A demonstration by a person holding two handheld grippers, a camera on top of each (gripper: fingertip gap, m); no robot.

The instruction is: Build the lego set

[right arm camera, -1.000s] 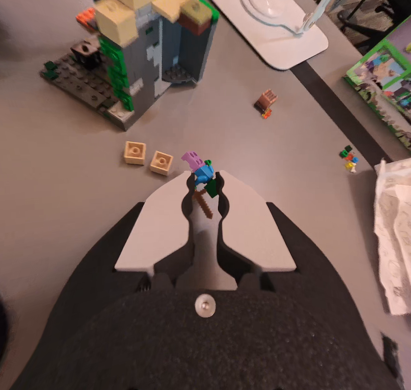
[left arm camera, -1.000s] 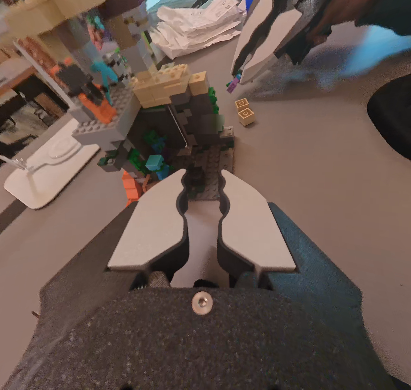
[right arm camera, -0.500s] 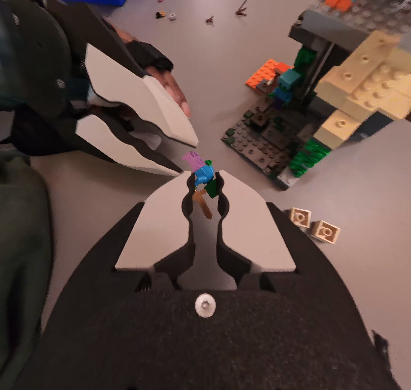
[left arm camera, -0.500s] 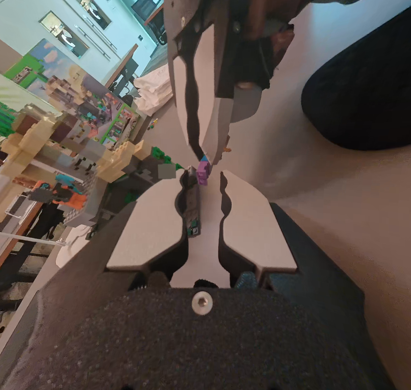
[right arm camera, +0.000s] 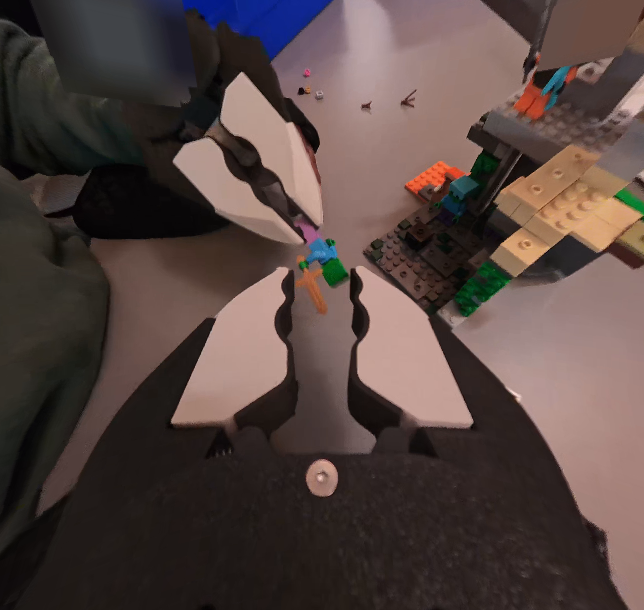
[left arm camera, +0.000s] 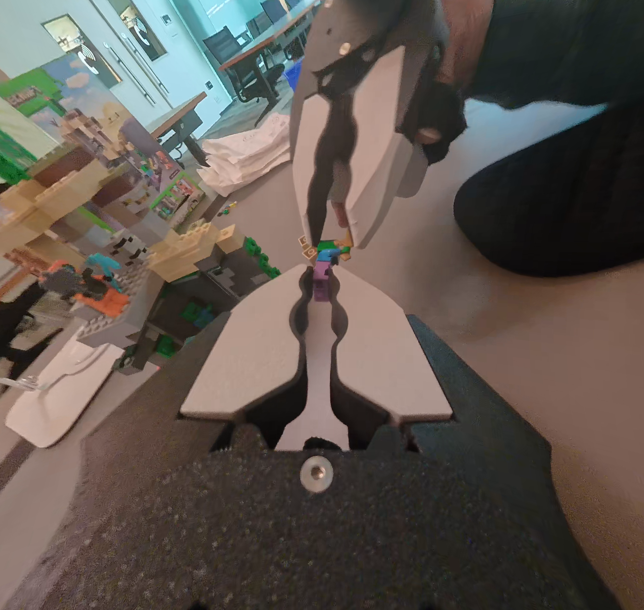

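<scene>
left tongs (left arm camera: pixel 320 273) clamp the zombie minifigure (right arm camera: pixel 322 253) by its purple legs; right tongs (right arm camera: pixel 319 273) released, its green head between the tips. cave build (right arm camera: pixel 522 231) beyond right tongs looks mostly assembled; figure unplaced, loose tan bricks (left arm camera: pixel 306 246) remain.

My left hand-held gripper (left arm camera: pixel 321 274) pinches the purple legs of the minifigure (left arm camera: pixel 326 262); right hand-held gripper (left arm camera: pixel 332 241) at its green head; lego build (left arm camera: pixel 181 262) left on tabletop (left arm camera: pixel 488 332)
</scene>
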